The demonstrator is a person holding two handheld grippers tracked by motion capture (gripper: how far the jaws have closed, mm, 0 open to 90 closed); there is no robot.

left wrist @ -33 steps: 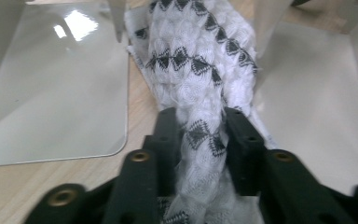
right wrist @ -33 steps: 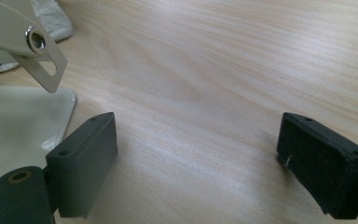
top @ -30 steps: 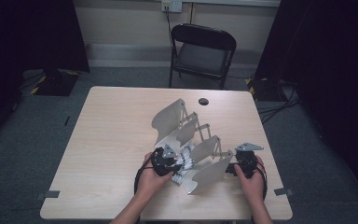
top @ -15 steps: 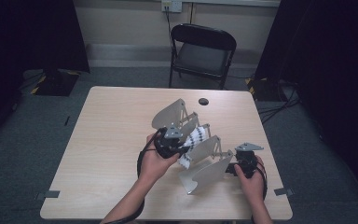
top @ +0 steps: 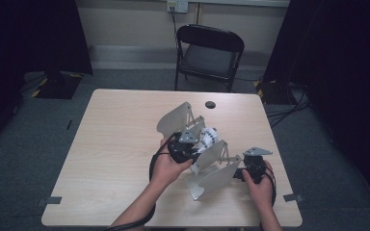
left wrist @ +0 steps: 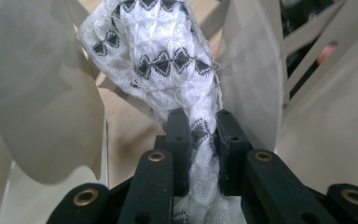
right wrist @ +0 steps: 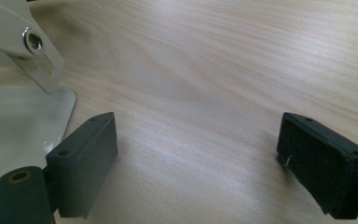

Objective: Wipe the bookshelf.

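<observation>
A white knitted cloth (left wrist: 168,60) with black diamond marks is pinched between the black jaws of my left gripper (left wrist: 199,123), which is shut on it. In the high view the left gripper (top: 198,144) is held above the table's middle, and the cloth (top: 210,136) bunches just past it between pale grey hinged panels (top: 174,119). My right gripper (right wrist: 198,149) stands open just over bare wood with nothing between its fingers. In the high view the right gripper (top: 244,173) sits near the front right, beside the nearest grey panel (top: 212,180).
The light wooden table (top: 111,144) has a small dark round spot (top: 210,104) near its far edge. A black folding chair (top: 211,53) stands behind the table. A grey panel edge (right wrist: 23,116) lies left of the right gripper's jaws.
My left hand has risen and moved away from the front edge with the cloth, which now sits up among the grey panels. The right hand has not moved.
</observation>
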